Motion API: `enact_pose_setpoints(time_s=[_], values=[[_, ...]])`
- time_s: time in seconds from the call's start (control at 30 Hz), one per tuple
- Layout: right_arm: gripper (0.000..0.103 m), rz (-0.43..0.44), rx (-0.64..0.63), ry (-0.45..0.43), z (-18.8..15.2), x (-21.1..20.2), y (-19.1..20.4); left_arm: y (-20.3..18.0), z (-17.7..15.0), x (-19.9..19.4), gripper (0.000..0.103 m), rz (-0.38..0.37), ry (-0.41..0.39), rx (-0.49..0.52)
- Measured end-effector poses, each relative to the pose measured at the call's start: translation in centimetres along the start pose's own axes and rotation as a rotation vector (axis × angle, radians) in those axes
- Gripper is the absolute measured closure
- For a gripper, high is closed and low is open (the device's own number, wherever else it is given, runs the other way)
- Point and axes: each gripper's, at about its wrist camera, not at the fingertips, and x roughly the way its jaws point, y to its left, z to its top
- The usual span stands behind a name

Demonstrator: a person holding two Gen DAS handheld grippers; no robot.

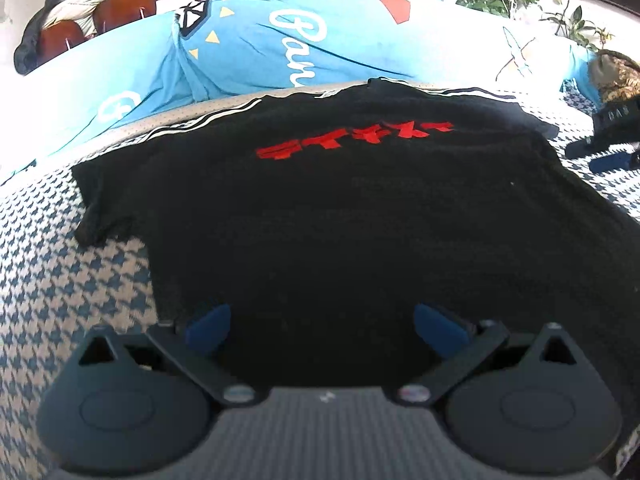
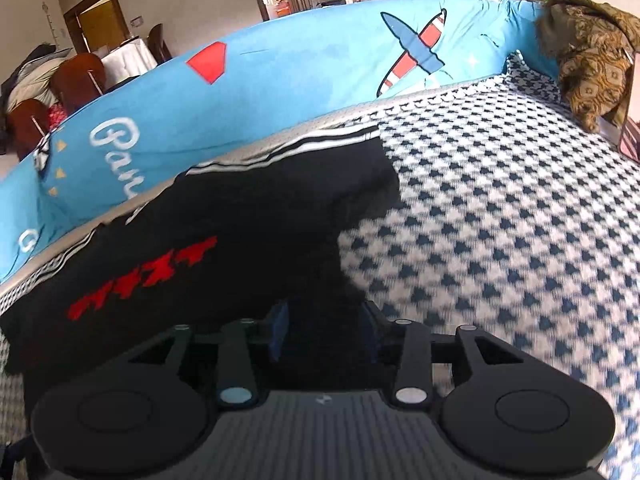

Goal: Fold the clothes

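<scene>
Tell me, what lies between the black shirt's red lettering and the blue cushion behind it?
In the left wrist view, past the red lettering comes more black shirt, then its white-striped edge, then a strip of pale perforated fabric before the blue cushion.

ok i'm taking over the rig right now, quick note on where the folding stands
Left gripper: open, empty, over the near hem of the black t-shirt.
Right gripper: partly open at the shirt's right edge; a grip can't be confirmed.
The shirt lies flat, red print up, on the houndstooth cover, collar toward the blue cushion.
Done: shirt spread out.
Left: every fold; no fold shows yet.
</scene>
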Motion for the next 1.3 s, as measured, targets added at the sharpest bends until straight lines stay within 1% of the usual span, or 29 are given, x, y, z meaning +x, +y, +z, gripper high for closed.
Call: enact_pose_setpoints(time_s=[0.23, 0.3, 0.47, 0.67, 0.77, 0.97, 1.13, 1.3], values=[[0.061, 0.032, -0.009, 0.016, -3.8, -2.1, 0.3, -0.4, -1.7, -1.7, 0.0, 0.001, -0.016, 0.021], [0.057, 0.034, -0.017, 0.025, -4.8, -2.5, 0.4, -0.6, -2.2, -2.2, 0.0, -0.001, -0.023, 0.031], [0.055, 0.029, -0.029, 0.049, -7.0, -3.1, 0.5, -0.7, -3.1, -3.3, 0.0, 0.003, -0.026, 0.035], [0.051, 0.032, -0.045, 0.028, -9.1, -4.5, 0.4, -0.5, -4.2, -4.5, 0.0, 0.009, -0.019, 0.024], [0.048, 0.035, -0.065, 0.018, -10.1, -5.2, 0.4, -0.1, -4.8, -5.1, 0.0, 0.0, -0.008, 0.002], [0.044, 0.022, -0.096, 0.005, -11.7, -6.3, 0.7, 0.6, -5.6, -5.8, 0.0, -0.007, 0.012, -0.041], [0.042, 0.008, -0.121, -0.003, -13.0, -7.2, 0.9, 0.6, -6.1, -6.4, 0.0, 0.001, 0.017, -0.031], [0.035, -0.006, -0.155, -0.003, -14.1, -7.9, 1.4, 0.6, -6.5, -6.9, 0.0, 0.003, 0.021, -0.031]])
